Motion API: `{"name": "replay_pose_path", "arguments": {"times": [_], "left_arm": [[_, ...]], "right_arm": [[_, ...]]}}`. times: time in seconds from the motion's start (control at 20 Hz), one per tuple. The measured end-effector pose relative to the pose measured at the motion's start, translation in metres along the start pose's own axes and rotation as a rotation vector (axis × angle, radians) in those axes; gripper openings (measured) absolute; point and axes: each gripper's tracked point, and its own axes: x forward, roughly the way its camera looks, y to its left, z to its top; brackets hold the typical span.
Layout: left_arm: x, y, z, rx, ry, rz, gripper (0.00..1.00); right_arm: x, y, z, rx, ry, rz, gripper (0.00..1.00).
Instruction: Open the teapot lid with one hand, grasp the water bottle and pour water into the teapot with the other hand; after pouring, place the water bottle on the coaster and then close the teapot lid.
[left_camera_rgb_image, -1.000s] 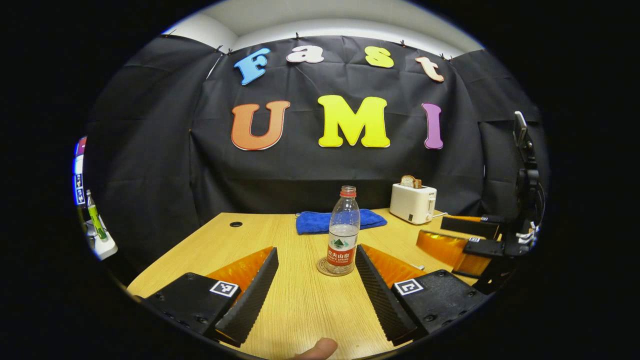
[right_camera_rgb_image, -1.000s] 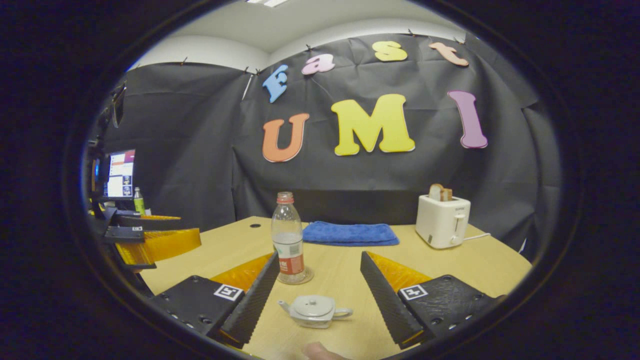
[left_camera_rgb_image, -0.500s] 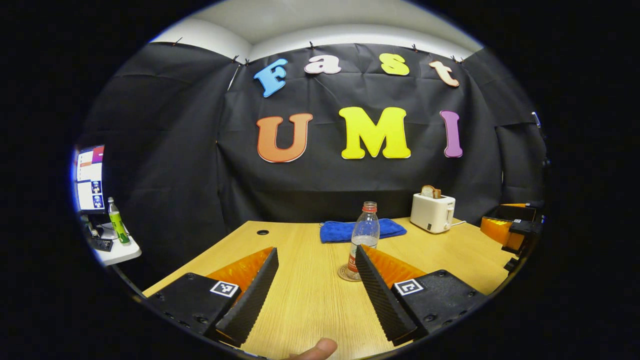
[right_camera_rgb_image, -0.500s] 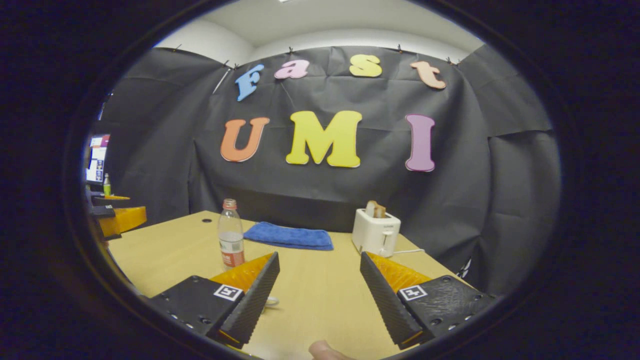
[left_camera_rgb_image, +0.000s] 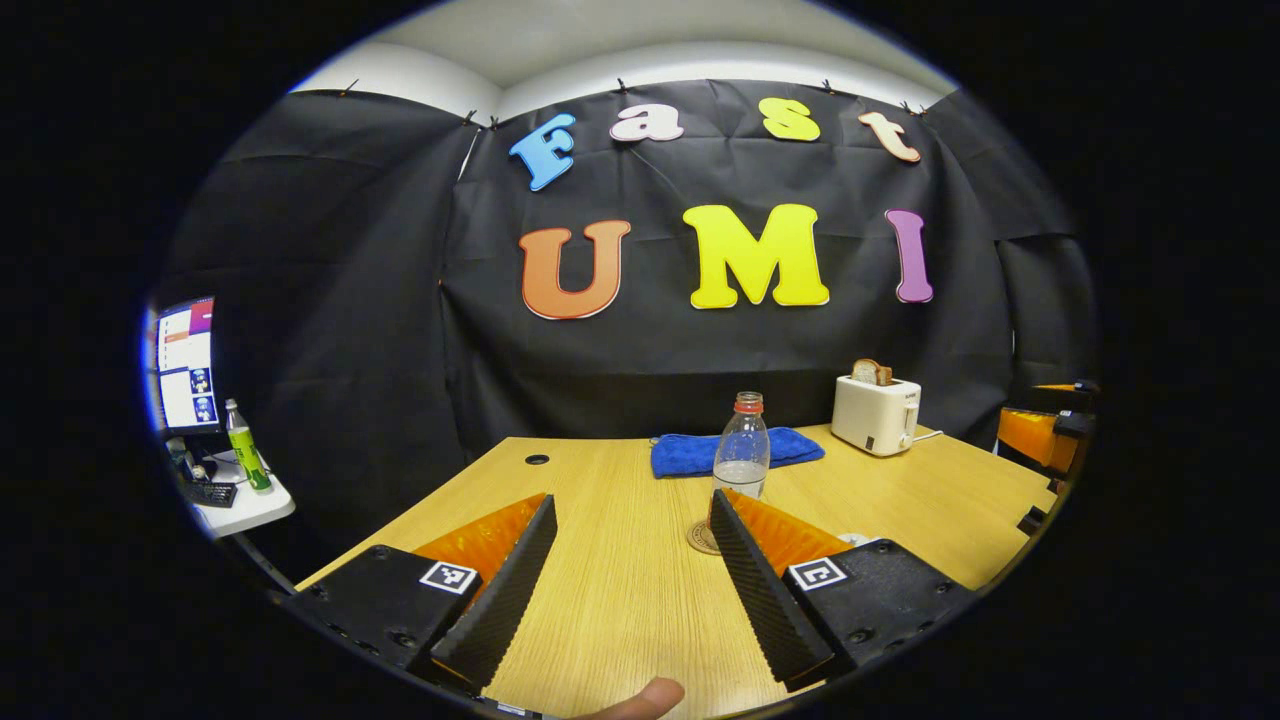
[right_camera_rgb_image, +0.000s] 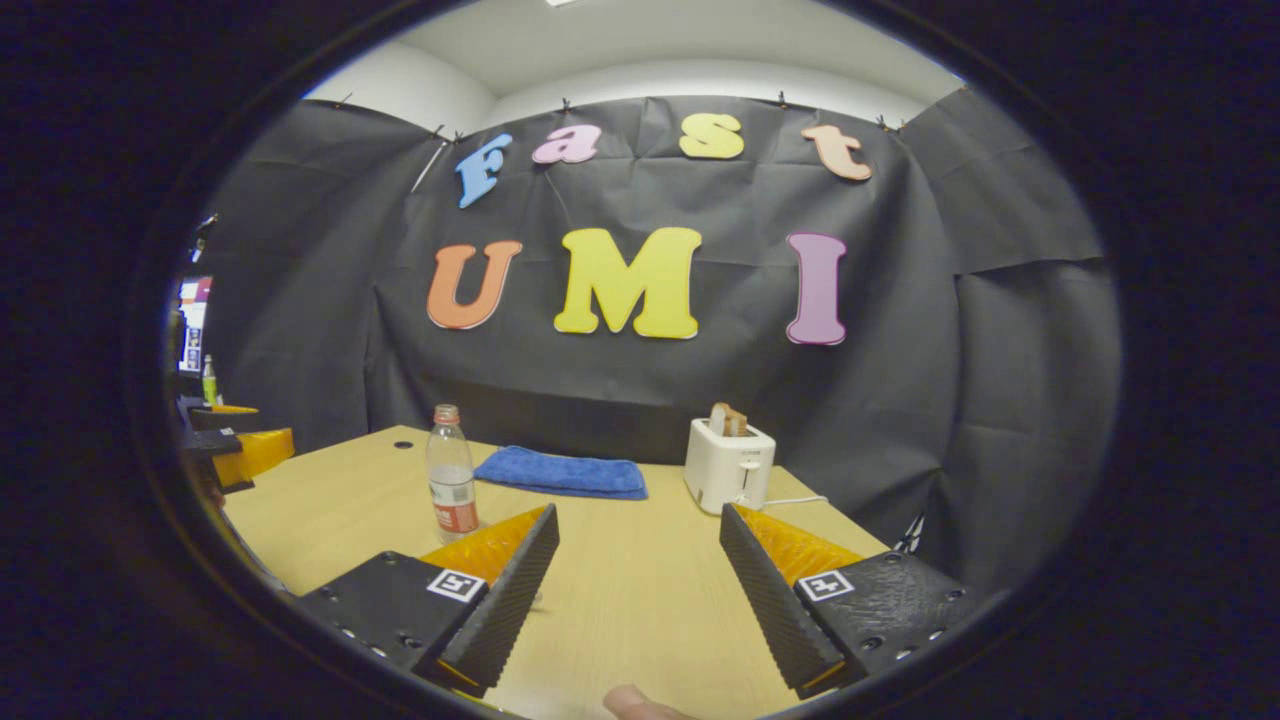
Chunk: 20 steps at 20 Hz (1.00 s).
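Overhead, a pale ceiling tops the black cloth wall; below it, the wooden table (left_camera_rgb_image: 620, 580) fills the lower middle. At frame center in the left gripper view, the water bottle (left_camera_rgb_image: 741, 448) stands upright on the coaster (left_camera_rgb_image: 699, 538), before a blue towel (left_camera_rgb_image: 690, 452) and white toaster (left_camera_rgb_image: 876, 414). The left gripper (left_camera_rgb_image: 628, 570) hovers low, jaws spread, holding nothing. The right gripper (right_camera_rgb_image: 640, 580) likewise gapes, holding nothing above bare wood.
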Motion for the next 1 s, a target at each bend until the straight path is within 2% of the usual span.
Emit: {"name": "replay_pose_path", "arguments": {"times": [0.3, 0.35, 0.6, 1.0], "left_arm": [[-0.004, -0.013, 0.002, 0.050, -0.011, -0.043, 0.97], [-0.004, -0.013, 0.002, 0.051, -0.009, -0.044, 0.97], [-0.003, -0.009, 0.000, 0.053, 0.000, -0.035, 0.97], [0.000, -0.005, -0.003, 0.041, 0.011, -0.033, 0.97]], "right_arm": [[0.010, 0.007, -0.011, -0.014, 0.028, 0.012, 0.95], [0.011, 0.006, -0.011, -0.011, 0.032, 0.011, 0.97], [0.015, -0.001, -0.012, 0.014, 0.038, -0.008, 0.95], [0.021, -0.004, -0.021, 0.062, 0.078, 0.003, 0.95]]}}
